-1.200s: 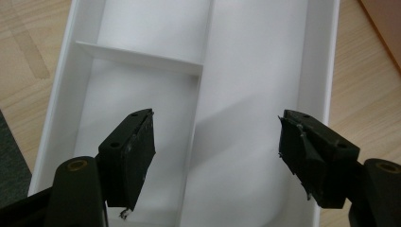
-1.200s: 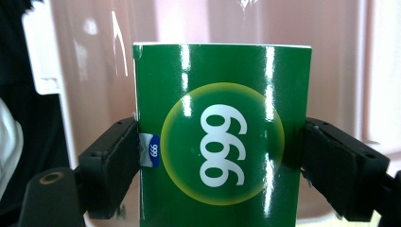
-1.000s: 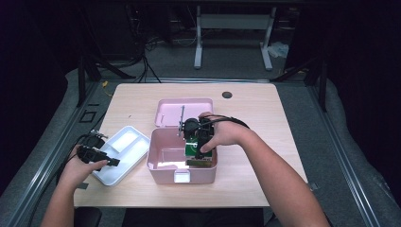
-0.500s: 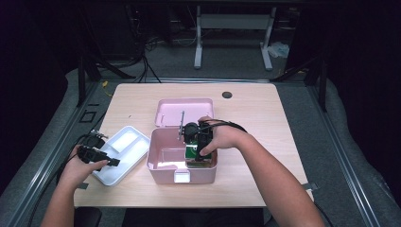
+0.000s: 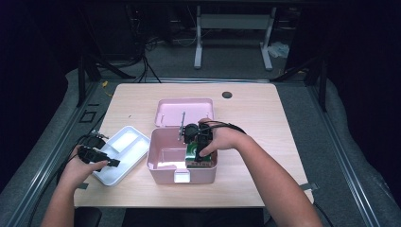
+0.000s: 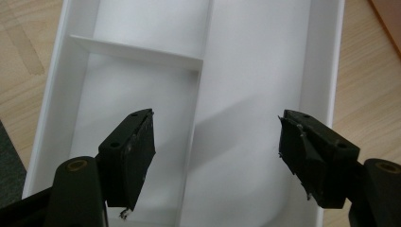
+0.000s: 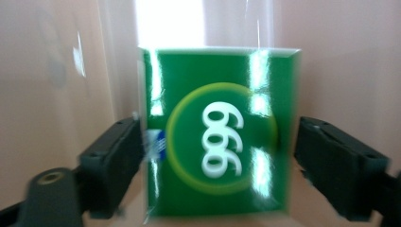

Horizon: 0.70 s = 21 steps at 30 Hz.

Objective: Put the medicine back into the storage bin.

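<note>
1 green box – right tongs seemingly gripping it | 1 pink case | 1 white tray – left tongs wide

dim surround | table lit from above | glare, blur on green box

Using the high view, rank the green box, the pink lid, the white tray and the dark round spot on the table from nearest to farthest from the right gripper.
1. Green box: between the right gripper jaws, inside the pink container.
2. Pink lid: just beyond it, toward the table's far edge.
3. Dark round spot: farther back, near the far edge.
4. White tray: off to the left, under the left gripper.
Spot and tray are close to call.
</note>
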Each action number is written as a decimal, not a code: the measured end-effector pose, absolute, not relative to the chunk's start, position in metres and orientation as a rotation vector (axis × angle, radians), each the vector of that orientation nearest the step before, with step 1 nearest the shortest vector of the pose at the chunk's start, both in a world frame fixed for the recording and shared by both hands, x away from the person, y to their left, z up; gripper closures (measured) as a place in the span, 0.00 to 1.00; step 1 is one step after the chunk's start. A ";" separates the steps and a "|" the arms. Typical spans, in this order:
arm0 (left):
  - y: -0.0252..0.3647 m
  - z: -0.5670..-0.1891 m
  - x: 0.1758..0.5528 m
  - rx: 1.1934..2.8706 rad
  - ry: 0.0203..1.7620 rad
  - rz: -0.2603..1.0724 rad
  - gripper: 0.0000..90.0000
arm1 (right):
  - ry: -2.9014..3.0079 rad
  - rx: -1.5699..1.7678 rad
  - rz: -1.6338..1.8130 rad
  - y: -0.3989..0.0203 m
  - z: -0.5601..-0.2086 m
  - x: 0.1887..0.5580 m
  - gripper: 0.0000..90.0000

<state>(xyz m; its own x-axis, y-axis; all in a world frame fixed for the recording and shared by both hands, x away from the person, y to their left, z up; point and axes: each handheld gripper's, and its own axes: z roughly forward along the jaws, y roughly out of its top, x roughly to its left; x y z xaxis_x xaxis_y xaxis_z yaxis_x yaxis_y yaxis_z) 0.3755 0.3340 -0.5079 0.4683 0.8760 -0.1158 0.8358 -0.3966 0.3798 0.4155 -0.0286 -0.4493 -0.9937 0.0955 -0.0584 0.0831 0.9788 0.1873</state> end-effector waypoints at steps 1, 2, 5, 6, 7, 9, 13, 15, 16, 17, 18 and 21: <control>0.334 -0.508 0.375 2.336 1.436 0.143 0.31 | 3.059 0.155 0.307 -0.029 -0.447 0.416 0.19; 0.334 -0.508 0.375 2.336 1.435 0.144 0.31 | 3.059 0.164 0.317 -0.030 -0.445 0.415 0.19; 0.334 -0.507 0.375 2.331 1.436 0.145 0.31 | 3.054 0.161 0.307 -0.031 -0.439 0.414 0.21; 0.334 -0.507 0.375 2.332 1.436 0.145 0.31 | 3.051 0.152 0.301 -0.032 -0.436 0.413 0.22; 0.334 -0.507 0.375 2.332 1.436 0.146 0.31 | 3.051 0.151 0.300 -0.033 -0.434 0.412 0.23; 0.334 -0.507 0.375 2.332 1.436 0.145 0.31 | 3.043 0.144 0.297 -0.035 -0.428 0.409 0.25; 0.335 -0.507 0.375 2.330 1.438 0.143 0.31 | 3.017 0.155 0.301 -0.046 -0.411 0.403 0.28; 0.334 -0.507 0.375 2.326 1.438 0.143 0.31 | 3.008 0.169 0.309 -0.055 -0.402 0.401 0.29; 0.334 -0.507 0.375 2.327 1.437 0.144 0.31 | 2.992 0.178 0.312 -0.061 -0.398 0.401 0.29; 0.334 -0.506 0.375 2.326 1.437 0.143 0.31 | 2.989 0.193 0.311 -0.066 -0.394 0.401 0.29; 0.334 -0.506 0.375 2.325 1.434 0.142 0.31 | 2.979 0.210 0.309 -0.072 -0.390 0.401 0.30; 0.335 -0.506 0.375 2.321 1.428 0.130 0.34 | 2.958 0.257 0.314 -0.093 -0.384 0.401 0.31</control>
